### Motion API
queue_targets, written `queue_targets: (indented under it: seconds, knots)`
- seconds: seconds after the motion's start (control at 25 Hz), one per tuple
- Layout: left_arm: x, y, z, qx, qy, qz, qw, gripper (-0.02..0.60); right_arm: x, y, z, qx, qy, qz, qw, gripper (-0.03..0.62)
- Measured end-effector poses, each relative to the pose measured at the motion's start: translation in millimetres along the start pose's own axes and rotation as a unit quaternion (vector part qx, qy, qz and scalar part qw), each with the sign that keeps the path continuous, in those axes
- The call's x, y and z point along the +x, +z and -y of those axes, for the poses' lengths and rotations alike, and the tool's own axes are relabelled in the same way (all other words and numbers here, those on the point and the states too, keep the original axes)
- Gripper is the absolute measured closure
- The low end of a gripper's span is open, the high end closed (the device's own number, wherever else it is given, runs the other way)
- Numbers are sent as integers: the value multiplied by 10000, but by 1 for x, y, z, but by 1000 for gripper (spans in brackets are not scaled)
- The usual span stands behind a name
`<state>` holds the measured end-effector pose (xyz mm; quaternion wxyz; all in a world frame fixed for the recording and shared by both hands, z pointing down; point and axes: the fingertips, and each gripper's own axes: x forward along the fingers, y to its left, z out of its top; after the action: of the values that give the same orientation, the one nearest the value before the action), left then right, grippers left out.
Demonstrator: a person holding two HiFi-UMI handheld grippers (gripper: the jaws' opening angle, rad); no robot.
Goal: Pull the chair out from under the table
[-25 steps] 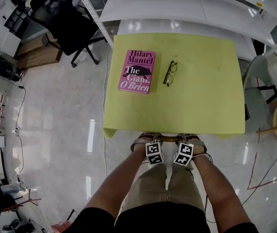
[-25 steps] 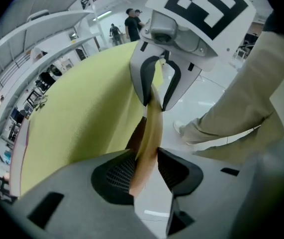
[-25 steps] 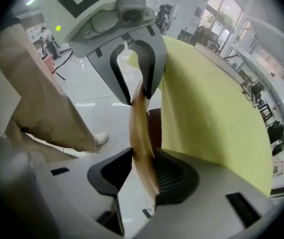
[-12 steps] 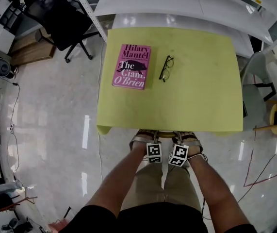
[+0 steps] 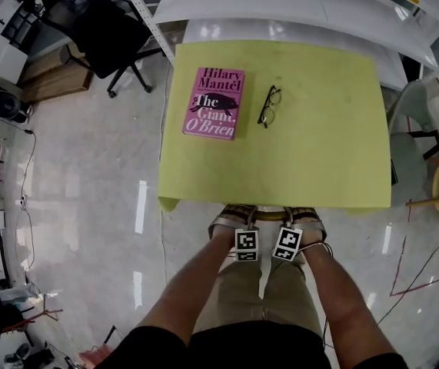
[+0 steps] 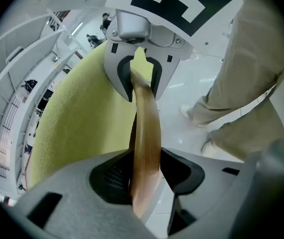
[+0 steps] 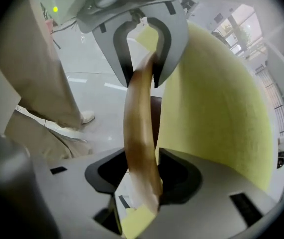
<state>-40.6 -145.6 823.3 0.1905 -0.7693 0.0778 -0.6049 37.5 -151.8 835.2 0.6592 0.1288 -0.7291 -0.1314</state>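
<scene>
The chair is tucked under the table, and only its curved wooden back rail shows at the near edge of the yellow-green tablecloth. My left gripper straddles the rail's left part, my right gripper its right part. In the left gripper view the rail runs up between the jaws of the left gripper. The right gripper view shows the rail the same way inside the right gripper. Both pairs of jaws have just been opening and stand loosely round the rail.
A pink book and a pair of glasses lie on the table. A black office chair stands at the far left, white shelving behind the table. The person's legs are right behind the grippers. Cables trail on the floor at right.
Both grippers stay at the chair's rail under the table's near edge. Their marker cubes have rolled slightly and the right one sits a little lower. The head camera has shifted a little.
</scene>
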Motion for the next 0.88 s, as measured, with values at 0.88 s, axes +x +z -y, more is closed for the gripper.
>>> queue_targets:
  seconds: [0.88]
  knots:
    - [-26, 21, 62, -318, -1834, 293, 9821, 433, -26, -6, -60, 231, 788, 102, 9966, 410]
